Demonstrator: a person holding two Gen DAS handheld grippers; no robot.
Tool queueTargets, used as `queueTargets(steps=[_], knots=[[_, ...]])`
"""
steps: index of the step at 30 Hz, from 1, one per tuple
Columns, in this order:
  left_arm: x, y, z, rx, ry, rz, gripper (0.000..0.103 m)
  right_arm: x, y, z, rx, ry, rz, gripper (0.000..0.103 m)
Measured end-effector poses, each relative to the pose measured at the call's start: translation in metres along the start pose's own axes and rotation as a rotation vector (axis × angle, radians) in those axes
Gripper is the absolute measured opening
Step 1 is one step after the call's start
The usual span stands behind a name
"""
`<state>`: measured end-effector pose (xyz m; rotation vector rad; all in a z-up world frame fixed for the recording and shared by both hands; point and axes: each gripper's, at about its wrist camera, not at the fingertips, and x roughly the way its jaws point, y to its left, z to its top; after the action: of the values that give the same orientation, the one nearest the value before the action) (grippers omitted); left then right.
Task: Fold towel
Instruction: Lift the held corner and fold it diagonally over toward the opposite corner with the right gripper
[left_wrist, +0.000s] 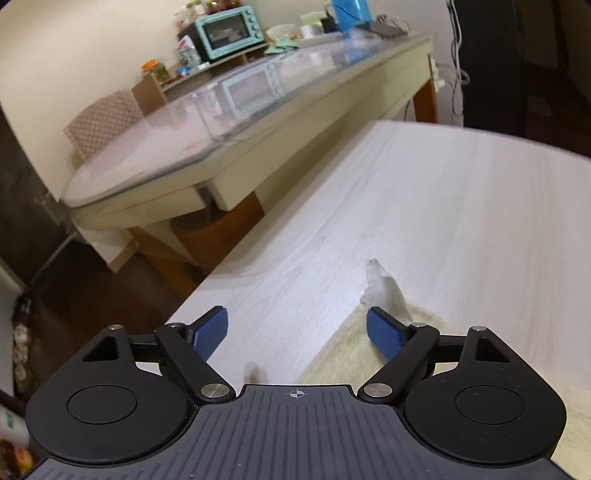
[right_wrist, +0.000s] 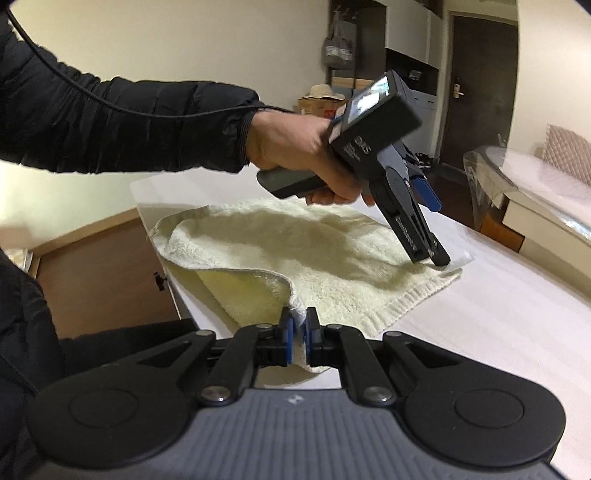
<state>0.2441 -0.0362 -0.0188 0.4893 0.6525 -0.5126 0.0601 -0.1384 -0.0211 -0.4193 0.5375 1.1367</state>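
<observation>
Towel (right_wrist: 314, 254), cream terry, lies spread on the white table (right_wrist: 498, 317), limp and light, so it will sag and drag unless taken by corners or hemmed edges. The right gripper (right_wrist: 300, 328) is clamped on its near corner, lifting a flap. The left gripper (left_wrist: 295, 328) stands wide apart, empty, over the far corner.
</observation>
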Motion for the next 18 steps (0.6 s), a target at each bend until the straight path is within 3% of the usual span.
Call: queueTargets(steps=[4, 12, 18], knots=[[-0.065, 0.017, -0.036, -0.043, -0.013, -0.005, 0.089, -0.006, 0.007, 0.001, -0.034, 0.000, -0.010, 0.006], [-0.185, 0.010, -0.148, 0.002, 0.056, 0.060, 0.092, -0.013, 0.017, 0.004, -0.044, 0.010, -0.015, 0.006], [-0.211, -0.014, -0.193, -0.026, 0.072, 0.067, 0.092, -0.019, 0.018, 0.012, -0.048, 0.027, -0.033, 0.006]])
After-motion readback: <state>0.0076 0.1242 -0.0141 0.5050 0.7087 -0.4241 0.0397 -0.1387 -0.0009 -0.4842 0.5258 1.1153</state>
